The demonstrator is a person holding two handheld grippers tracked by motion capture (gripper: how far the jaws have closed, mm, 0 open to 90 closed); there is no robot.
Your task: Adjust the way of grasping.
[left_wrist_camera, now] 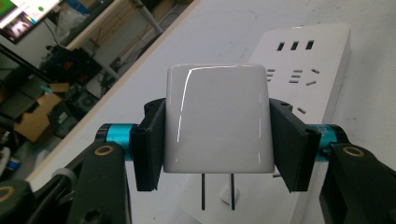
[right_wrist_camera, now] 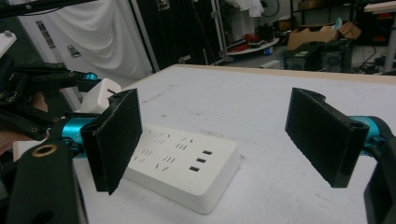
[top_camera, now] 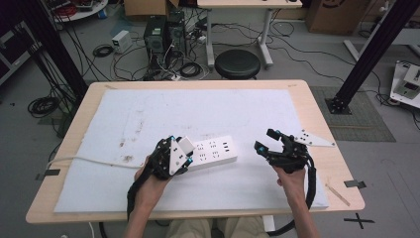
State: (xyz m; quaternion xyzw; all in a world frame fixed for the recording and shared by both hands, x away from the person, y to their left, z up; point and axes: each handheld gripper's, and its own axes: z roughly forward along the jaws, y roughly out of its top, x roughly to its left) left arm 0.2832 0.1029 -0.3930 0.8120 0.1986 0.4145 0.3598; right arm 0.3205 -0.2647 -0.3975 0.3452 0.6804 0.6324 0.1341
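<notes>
A white power strip (top_camera: pixel 214 151) lies on the white mat at the table's middle, its sockets facing up (left_wrist_camera: pixel 303 79) (right_wrist_camera: pixel 184 163). My left gripper (top_camera: pixel 178 154) hovers over the strip's left end, shut on a white plug adapter (left_wrist_camera: pixel 219 123) whose two metal prongs point down at the strip. The same adapter (right_wrist_camera: pixel 99 100) sits beyond the strip in the right gripper view. My right gripper (top_camera: pixel 267 141) is to the right of the strip, raised a little, open, with nothing between its pads (right_wrist_camera: pixel 116 137).
The strip's white cable (top_camera: pixel 89 159) runs left across the mat and off the table edge. A grey three-cornered plate (top_camera: pixel 312 139) lies on the mat by the right gripper. A black stool (top_camera: pixel 237 63) and cabling stand beyond the far edge.
</notes>
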